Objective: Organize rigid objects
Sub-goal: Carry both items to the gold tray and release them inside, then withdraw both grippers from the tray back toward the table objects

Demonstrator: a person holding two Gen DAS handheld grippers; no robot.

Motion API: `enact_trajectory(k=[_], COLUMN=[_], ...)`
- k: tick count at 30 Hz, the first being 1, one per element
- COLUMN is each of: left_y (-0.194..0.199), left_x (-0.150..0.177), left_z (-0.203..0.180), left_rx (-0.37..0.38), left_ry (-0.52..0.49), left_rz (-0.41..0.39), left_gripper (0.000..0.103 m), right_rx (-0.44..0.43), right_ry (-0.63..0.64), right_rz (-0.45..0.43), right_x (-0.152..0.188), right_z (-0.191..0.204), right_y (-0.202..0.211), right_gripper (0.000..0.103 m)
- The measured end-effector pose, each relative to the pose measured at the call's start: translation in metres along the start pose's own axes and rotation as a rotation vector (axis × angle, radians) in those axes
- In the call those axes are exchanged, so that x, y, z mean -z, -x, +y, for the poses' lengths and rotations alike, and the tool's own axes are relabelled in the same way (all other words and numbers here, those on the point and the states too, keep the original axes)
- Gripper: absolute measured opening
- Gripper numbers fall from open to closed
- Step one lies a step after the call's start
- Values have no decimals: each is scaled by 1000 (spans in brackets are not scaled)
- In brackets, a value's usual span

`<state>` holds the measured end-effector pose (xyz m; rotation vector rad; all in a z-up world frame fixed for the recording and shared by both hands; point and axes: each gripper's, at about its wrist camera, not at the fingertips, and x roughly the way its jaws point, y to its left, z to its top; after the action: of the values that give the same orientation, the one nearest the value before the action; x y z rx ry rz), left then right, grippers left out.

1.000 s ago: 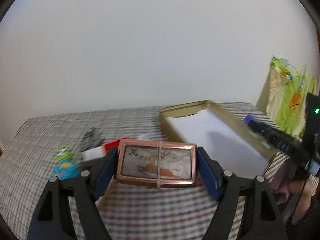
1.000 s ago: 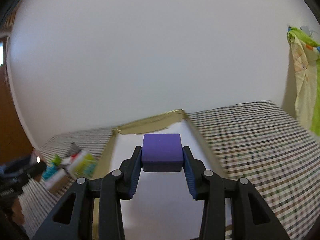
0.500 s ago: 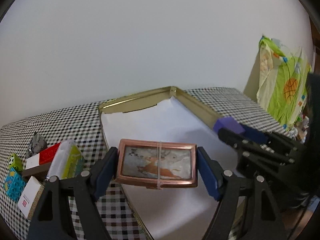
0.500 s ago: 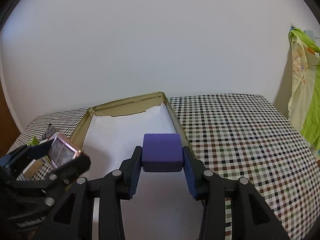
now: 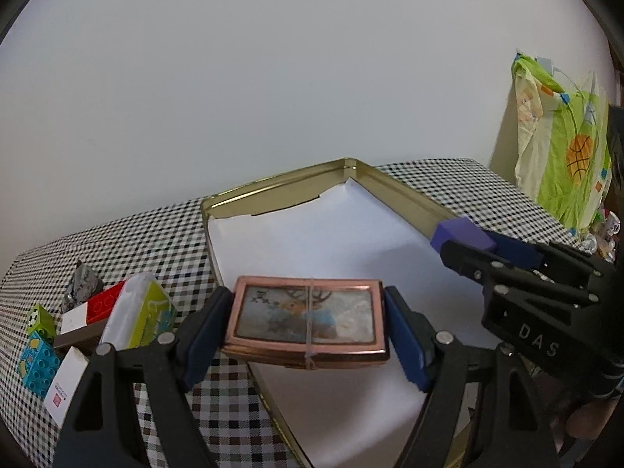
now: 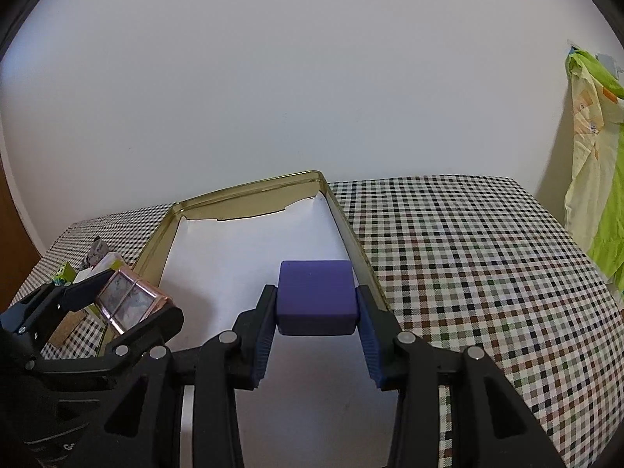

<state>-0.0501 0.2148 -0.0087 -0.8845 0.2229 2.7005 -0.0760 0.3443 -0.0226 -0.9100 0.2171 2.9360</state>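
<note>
My left gripper (image 5: 308, 331) is shut on a copper-rimmed flat tin with a deer picture (image 5: 308, 318), held above the near left edge of a gold tray lined with white paper (image 5: 394, 191). The right gripper (image 6: 316, 304) is shut on a purple block (image 6: 316, 294), hovering over the tray's (image 6: 249, 189) right side. From the left wrist view the purple block (image 5: 462, 234) and right gripper show at the right. The right wrist view catches the deer tin (image 6: 130, 304) at lower left.
A checked cloth (image 6: 468, 257) covers the table. Left of the tray lies a cluster: a green-white pack (image 5: 146, 314), a red brick (image 5: 105, 304), a blue block (image 5: 37, 362), a green cube (image 5: 39, 318), white boxes. A green printed fabric (image 5: 565, 156) hangs at far right.
In the left wrist view, the tray slid from the right to the centre as the left gripper swung over its near edge with the tin. The right gripper settled over the tray's right side.
</note>
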Motion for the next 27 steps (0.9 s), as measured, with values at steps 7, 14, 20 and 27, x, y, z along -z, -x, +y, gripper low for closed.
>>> enact_trajectory(k=[7,14,20,27], left_y=[0,6,12,25], left_x=[0,3,8,5], left_z=[-2,-17,-33,-22], left_rx=[-22,-86,-109,-82], left_ry=[-18,-127,-223,-147], left_rz=[-7,-63,-107,-172], left_gripper=[78,78,102,102], right_rx=[-1,17,40,69], right_ry=[-18,-61,-132,-193], right_rz=[-23,-85,-132,-181], right_x=[0,0,-1,0], right_z=[0,-7,-19,-29], right_y=[6,18,26,32], right_gripper=[50,64,70,77])
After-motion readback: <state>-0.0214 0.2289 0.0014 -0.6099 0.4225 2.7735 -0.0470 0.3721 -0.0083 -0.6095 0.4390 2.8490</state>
